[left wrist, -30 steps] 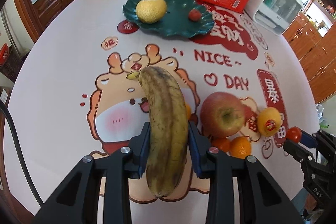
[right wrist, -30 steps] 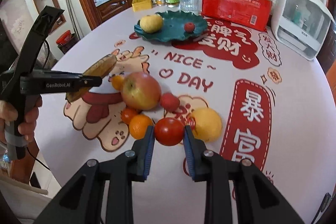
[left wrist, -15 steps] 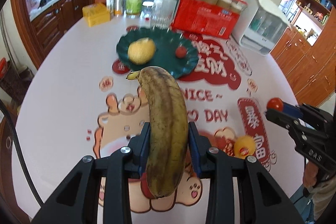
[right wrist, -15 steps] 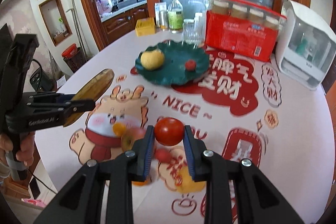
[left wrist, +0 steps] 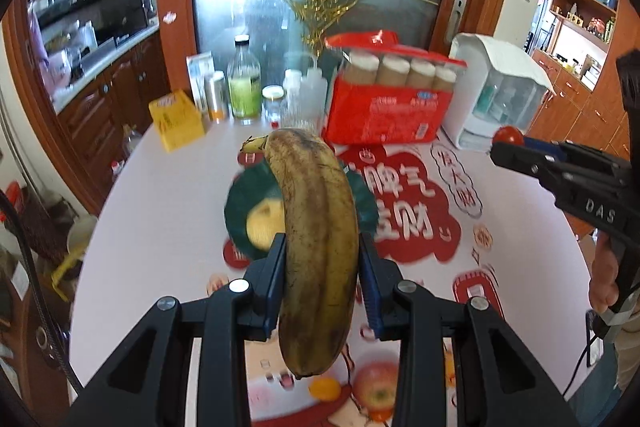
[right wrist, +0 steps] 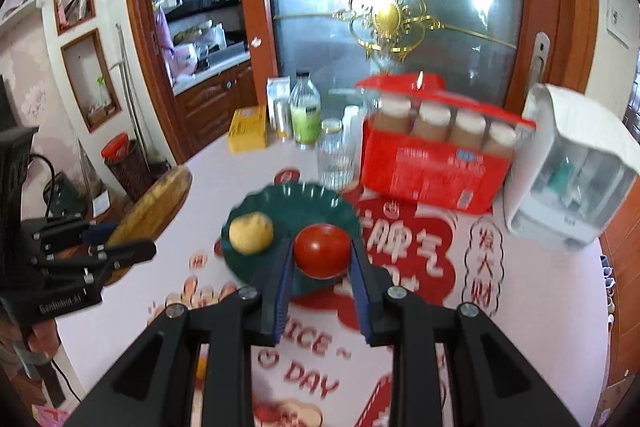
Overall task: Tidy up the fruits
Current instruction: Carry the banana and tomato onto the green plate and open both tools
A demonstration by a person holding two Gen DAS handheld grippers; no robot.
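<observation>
Left gripper (left wrist: 322,277): pinches the banana (left wrist: 316,235) mid-length, balanced for carrying.
Right gripper (right wrist: 322,269): fingers clamp the tomato (right wrist: 322,250).
Green plate (right wrist: 304,201): at 12 o'clock ahead, holding a yellow fruit (right wrist: 251,231); likely drop-off.

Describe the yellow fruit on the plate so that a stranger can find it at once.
Find the big red carton at the far side of the table; in front of it lies a dark green scalloped plate. The yellow fruit rests on the plate's left part. It is round, pale yellow and matte, unlike the glossy red tomato beside it.
</observation>
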